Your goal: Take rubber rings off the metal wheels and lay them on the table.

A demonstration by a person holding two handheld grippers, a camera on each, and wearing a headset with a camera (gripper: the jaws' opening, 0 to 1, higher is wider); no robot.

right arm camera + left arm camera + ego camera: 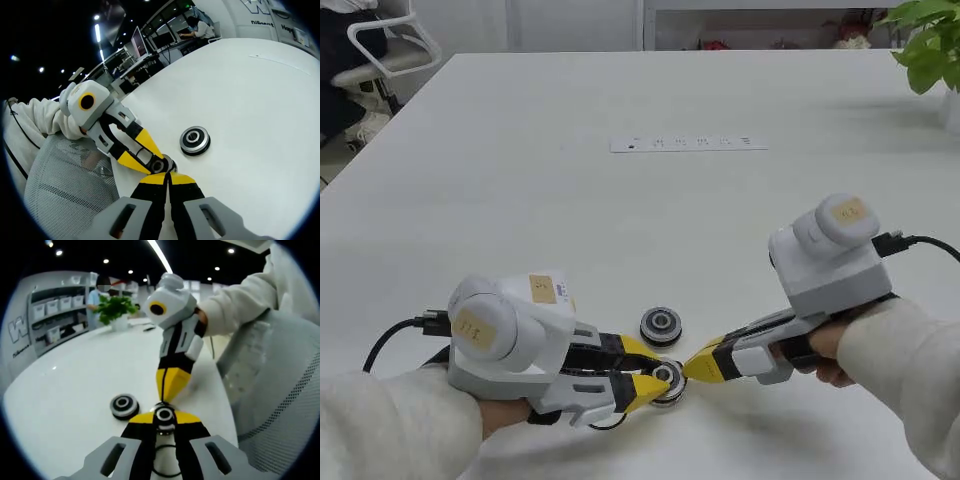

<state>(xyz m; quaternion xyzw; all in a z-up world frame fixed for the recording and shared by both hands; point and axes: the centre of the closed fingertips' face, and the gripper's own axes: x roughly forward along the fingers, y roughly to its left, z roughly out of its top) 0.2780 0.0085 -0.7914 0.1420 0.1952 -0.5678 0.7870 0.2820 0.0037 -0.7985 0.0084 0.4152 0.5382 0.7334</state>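
- Jaws of left gripper (658, 372), angled low, clamp metal wheel (164, 416).
- Right gripper (690, 369), jaws pressed together, tips touching that wheel.
- Second wheel (661, 325) lies just beside.

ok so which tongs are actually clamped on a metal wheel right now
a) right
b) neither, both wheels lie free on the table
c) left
c: the left tongs hold the metal wheel between their yellow tips, while the right tongs are shut to a point that just meets it. The second wheel lies free on the table.
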